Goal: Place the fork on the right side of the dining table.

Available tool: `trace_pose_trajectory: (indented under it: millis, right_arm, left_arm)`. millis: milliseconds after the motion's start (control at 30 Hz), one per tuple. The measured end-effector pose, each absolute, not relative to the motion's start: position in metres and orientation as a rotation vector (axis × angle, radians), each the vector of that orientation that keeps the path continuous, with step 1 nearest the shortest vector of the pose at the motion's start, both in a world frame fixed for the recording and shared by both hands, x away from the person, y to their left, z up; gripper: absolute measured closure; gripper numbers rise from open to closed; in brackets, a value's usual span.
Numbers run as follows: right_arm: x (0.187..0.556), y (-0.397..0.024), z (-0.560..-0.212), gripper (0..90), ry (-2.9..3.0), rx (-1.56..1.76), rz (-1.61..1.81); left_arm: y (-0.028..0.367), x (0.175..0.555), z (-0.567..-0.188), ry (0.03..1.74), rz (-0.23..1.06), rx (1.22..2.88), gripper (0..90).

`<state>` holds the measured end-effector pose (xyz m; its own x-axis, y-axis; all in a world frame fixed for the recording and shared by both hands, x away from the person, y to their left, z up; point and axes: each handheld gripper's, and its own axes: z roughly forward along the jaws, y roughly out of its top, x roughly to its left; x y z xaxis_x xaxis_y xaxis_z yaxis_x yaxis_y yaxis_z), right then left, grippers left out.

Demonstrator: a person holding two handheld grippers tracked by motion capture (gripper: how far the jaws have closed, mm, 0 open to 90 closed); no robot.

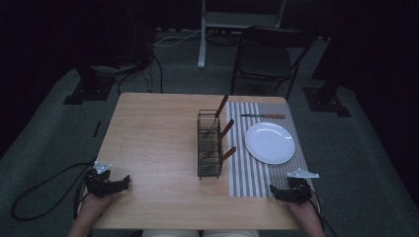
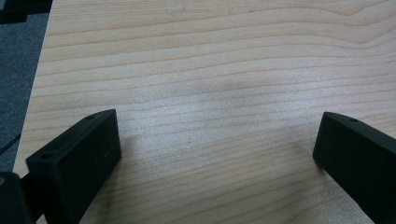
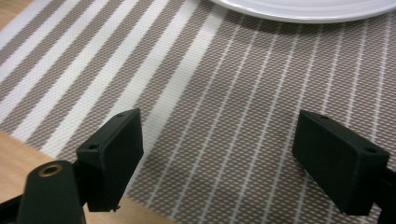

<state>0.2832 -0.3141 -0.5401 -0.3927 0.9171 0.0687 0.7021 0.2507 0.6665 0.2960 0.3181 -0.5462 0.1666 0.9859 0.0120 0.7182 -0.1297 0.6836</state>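
Note:
My left gripper (image 1: 123,182) rests at the near-left corner of the wooden table (image 1: 153,143), and in the left gripper view (image 2: 217,135) its jaws stand wide apart over bare wood (image 2: 210,60). Over the near edge of a striped placemat (image 1: 247,168) sits my right gripper (image 1: 274,192). The right gripper view (image 3: 219,130) shows it open, with only the mat's weave (image 3: 210,93) between the jaws. A white plate (image 1: 270,142) lies on the mat, its rim (image 3: 303,9) just ahead of the right jaws. Beside the mat stands a black wire rack (image 1: 209,148) holding wooden-handled utensils (image 1: 227,128).
A wooden-handled knife (image 1: 263,116) lies across the far end of the placemat. Behind the table are a black folding chair (image 1: 267,59) and a white stand (image 1: 202,34). Dark stands and cables (image 1: 44,192) sit on the grey carpet around the table.

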Motion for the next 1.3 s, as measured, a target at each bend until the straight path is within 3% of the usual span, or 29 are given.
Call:
trace_pose_trajectory:
  millis: [1300]
  right_arm:
    - [0.271, -0.233, -0.487, 21.8, 2.315, 1.197, 1.120]
  left_arm:
    - [0.318, 0.296, -0.546, 1.608, 0.649, 1.910, 1.2]
